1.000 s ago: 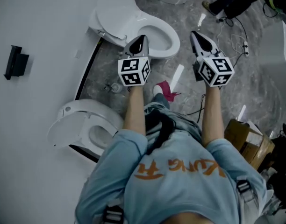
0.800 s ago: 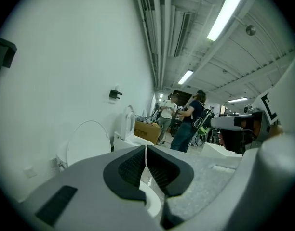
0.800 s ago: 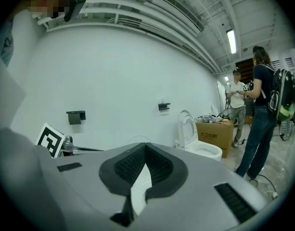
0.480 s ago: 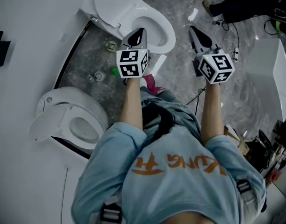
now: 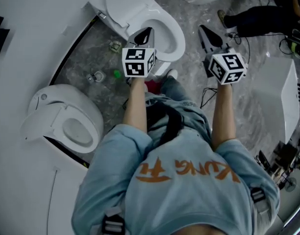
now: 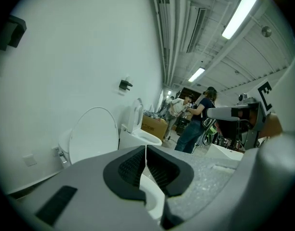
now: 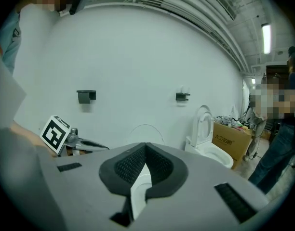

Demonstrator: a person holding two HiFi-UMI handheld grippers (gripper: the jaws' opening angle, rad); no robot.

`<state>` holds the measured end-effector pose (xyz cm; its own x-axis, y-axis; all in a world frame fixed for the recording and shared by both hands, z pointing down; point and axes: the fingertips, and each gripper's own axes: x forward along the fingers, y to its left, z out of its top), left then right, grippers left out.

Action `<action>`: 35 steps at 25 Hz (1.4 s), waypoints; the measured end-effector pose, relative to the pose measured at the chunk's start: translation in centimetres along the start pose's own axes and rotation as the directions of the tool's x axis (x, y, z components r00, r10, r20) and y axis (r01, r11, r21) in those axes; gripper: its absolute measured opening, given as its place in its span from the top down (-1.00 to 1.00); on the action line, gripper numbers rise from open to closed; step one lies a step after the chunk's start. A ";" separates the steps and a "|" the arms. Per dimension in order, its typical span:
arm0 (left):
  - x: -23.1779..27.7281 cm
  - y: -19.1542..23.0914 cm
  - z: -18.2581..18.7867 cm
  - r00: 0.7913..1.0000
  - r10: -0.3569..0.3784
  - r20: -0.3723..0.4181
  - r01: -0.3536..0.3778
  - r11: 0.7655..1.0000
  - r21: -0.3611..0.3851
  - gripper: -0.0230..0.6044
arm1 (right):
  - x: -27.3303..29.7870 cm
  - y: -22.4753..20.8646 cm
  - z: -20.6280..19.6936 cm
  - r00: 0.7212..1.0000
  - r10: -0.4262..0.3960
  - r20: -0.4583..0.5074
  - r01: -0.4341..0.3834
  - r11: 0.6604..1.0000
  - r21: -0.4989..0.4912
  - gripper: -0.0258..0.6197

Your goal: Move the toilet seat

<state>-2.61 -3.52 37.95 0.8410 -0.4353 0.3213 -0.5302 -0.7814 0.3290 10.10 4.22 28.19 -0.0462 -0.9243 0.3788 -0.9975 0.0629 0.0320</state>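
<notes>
The left gripper point(image 6: 146, 149) has its jaws pressed together with nothing between them, and the right gripper point(image 7: 146, 146) is the same: pads meeting, nothing held. In the head view both are held out in front of the person. The left one's tip is over the near edge of a white toilet point(image 5: 155, 58), and the right one is off to that toilet's side, above the grey marbled floor point(image 5: 91, 48).

The toilet seat point(image 5: 178, 38) appears to be the white ring lying down on the bowl, though the frames do not clearly separate ring from bowl rim. Its lid point(image 5: 124, 3) stands raised against the white wall point(image 5: 32, 13). A second toilet point(image 5: 66, 121) sits well apart, at the person's left.

The seat is probably rigid moulded plastic: light and stiff, but smooth and glossy, so likely slippery under the pads. It looks hinged at the back, near the lid, so it should swing rather than lift free. The best hold is likely the front lip, farthest from the hinge, where little force is needed. The jaws would have to part first to pinch that edge, or closed tips could hook under it. A lost hold could let the seat fall onto the bowl.
</notes>
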 end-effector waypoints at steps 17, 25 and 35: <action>13.4 -1.5 -12.2 0.952 0.187 -0.242 -0.218 0.970 -0.106 0.92 | 13.8 -10.8 -14.0 0.920 0.322 -0.224 -0.297 0.945 0.140 0.92; 17.7 -1.1 -22.3 0.892 0.192 -0.409 -0.233 0.971 -0.053 0.92 | 18.0 -9.6 -25.7 0.766 0.499 -0.405 -0.485 0.862 0.146 0.92; 20.7 -3.1 -33.4 0.805 0.103 -0.584 -0.094 0.994 0.047 0.92 | 18.0 -7.4 -39.6 0.521 0.577 -0.628 -0.707 0.705 0.061 0.92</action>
<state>12.87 4.79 73.26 0.5590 -0.1698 0.8116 -0.6012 -0.7571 0.2557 18.80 2.00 71.38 -0.5662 -0.2091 0.7973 -0.6739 0.6744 -0.3017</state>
